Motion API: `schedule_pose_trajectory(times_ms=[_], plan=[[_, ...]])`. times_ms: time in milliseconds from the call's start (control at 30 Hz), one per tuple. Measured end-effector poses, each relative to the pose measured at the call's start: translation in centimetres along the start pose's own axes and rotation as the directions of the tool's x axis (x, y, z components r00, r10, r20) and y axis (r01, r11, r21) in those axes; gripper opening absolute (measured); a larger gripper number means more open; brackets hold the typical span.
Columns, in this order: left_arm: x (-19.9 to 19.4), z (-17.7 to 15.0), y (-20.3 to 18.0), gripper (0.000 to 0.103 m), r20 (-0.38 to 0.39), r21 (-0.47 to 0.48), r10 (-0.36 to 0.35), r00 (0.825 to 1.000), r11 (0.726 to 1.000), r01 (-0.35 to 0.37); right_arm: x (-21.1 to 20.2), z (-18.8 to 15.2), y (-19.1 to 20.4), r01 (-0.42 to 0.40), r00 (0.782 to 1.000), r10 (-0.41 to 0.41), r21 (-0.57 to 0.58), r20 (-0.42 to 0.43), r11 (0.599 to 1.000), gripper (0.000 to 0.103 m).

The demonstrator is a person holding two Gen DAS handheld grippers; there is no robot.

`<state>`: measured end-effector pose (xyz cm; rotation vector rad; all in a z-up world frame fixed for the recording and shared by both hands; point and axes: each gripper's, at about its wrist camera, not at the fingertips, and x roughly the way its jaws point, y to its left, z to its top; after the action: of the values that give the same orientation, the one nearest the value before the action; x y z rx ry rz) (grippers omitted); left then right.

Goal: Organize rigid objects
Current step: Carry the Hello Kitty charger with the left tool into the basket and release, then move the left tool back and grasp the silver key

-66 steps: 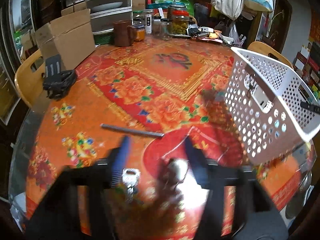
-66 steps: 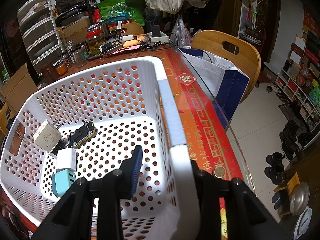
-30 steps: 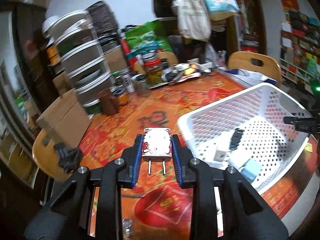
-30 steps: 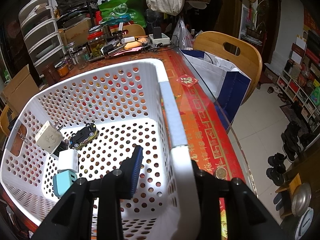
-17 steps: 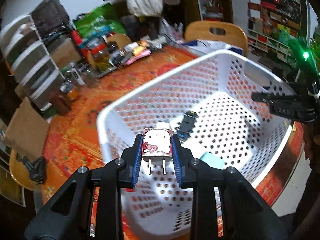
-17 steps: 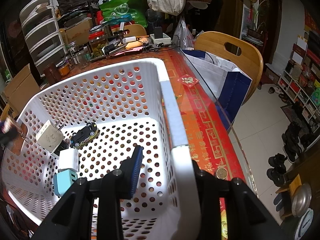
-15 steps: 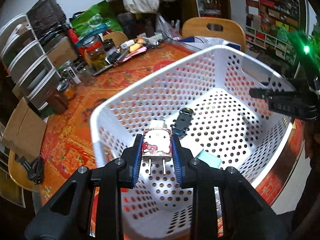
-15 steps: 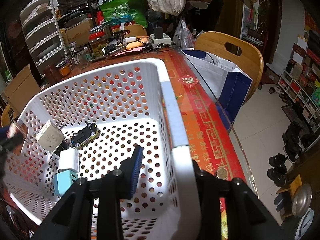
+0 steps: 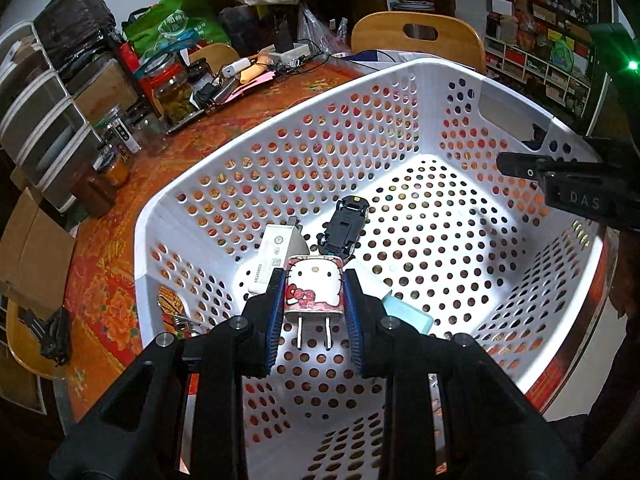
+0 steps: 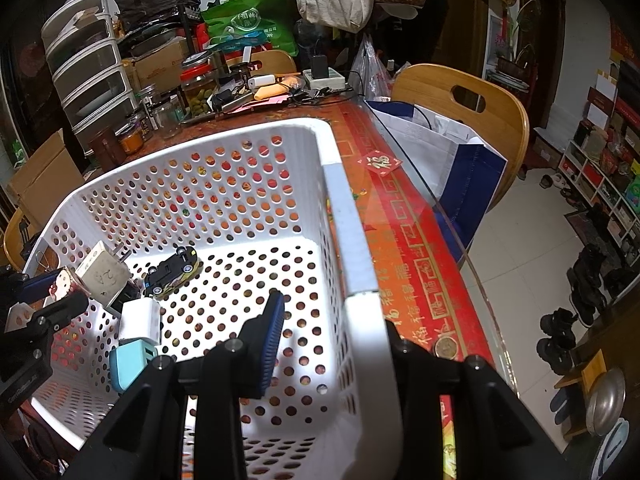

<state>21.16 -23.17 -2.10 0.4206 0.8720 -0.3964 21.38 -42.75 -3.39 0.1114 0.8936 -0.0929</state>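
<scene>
Cartoon-cat charger (image 9: 315, 289): a small white plug adapter with a pink bow print, its two prongs pointing back toward the camera; it hangs above the near-left corner of the white perforated basket (image 9: 400, 76), not yet let go.
Left gripper (image 9: 314, 304): narrowly parted, both blue pads pressed on the charger's flanks, tilted steeply down into the basket; in the right wrist view it shows at the basket's far left edge (image 10: 48, 286).
Right gripper (image 10: 332, 332): nearly closed, clamped over the basket's near wall, one finger inside and one outside (it seems to be steadying the basket), pitched down.
Already in the basket: a white adapter (image 9: 276, 256), a toy car (image 9: 345, 226) lying on its roof, a teal charger (image 9: 408, 314) and a white cube charger (image 10: 140, 318), all crowded under the left gripper.
Risk, bounce: released from this height, the charger would likely land on that pile and could skitter or tip; lowering first would help.
Risk, prongs: the metal pins may catch in one of the basket's holes.
Risk, basket: if the right grip slackens, a knock from the left could slide the basket toward the glass table edge (image 10: 440, 216).
</scene>
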Motion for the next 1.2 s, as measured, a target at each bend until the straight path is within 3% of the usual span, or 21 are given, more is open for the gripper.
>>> schedule_pose_trajectory(times_ms=[67,100,133,200,300,367,433,500,600,700,800,1000,1200], plan=[[0.1,0.0,0.1,0.029,0.006,0.001,-0.01,1.0,1.0,0.01,0.0,0.0,0.0,0.0,1.0,0.0,0.0,0.0,1.0,0.034],[0.0,0.0,0.1,0.041,0.018,0.003,-0.005,1.0,1.0,0.005,0.0,0.0,0.0,0.0,1.0,0.0,0.0,0.0,1.0,0.034],[-0.3,-0.1,0.3,0.061,0.037,0.001,0.007,0.999,1.0,-0.007,0.0,0.0,0.0,0.001,1.0,-0.001,0.001,-0.001,1.0,0.034],[-1.7,-0.3,0.9,0.076,0.088,-0.011,0.038,0.995,0.999,-0.037,0.0,-0.1,0.0,0.002,1.0,-0.002,0.002,-0.003,1.0,0.034],[-5.6,-1.9,2.7,0.076,0.17,-0.041,0.059,0.984,0.998,-0.053,0.1,-0.1,0.0,0.002,1.0,-0.002,0.002,-0.004,1.0,0.034],[-8.8,-3.9,5.3,0.082,0.219,-0.092,0.1,0.971,0.992,-0.082,0.1,-0.1,0.0,0.003,1.0,-0.003,0.0,-0.007,1.0,0.034],[-11.2,-6.7,8.6,0.102,0.235,-0.158,0.155,0.96,0.98,-0.119,0.1,-0.2,0.0,0.003,1.0,-0.003,0.0,-0.006,1.0,0.034],[-11.9,-9.6,11.7,0.103,0.203,-0.216,0.209,0.957,0.963,-0.165,0.1,-0.2,0.0,0.002,1.0,-0.002,0.002,-0.004,1.0,0.034],[-10.2,-14.2,16.1,0.103,0.091,-0.293,0.256,0.962,0.931,-0.22,0.0,-0.1,-0.1,0.0,1.0,0.0,0.005,-0.001,1.0,0.034],[-7.0,-18.4,18.3,0.103,-0.022,-0.336,0.233,0.972,0.914,-0.227,0.0,-0.1,-0.1,0.001,1.0,-0.001,0.005,-0.002,1.0,0.034],[-4.3,-21.8,18.9,0.103,-0.071,-0.352,0.21,0.975,0.909,-0.221,0.0,-0.2,-0.1,0.006,1.0,-0.006,0.005,-0.003,1.0,0.034],[-1.7,-24.8,18.9,0.087,-0.061,-0.408,0.165,0.984,0.896,-0.176,0.1,-0.2,0.1,0.033,0.999,-0.033,-0.001,-0.015,0.999,0.034],[-1.0,-24.4,19.3,0.069,-0.028,-0.435,0.128,0.991,0.891,-0.127,0.0,-0.2,0.0,0.037,0.999,-0.037,0.004,-0.014,0.999,0.034]])
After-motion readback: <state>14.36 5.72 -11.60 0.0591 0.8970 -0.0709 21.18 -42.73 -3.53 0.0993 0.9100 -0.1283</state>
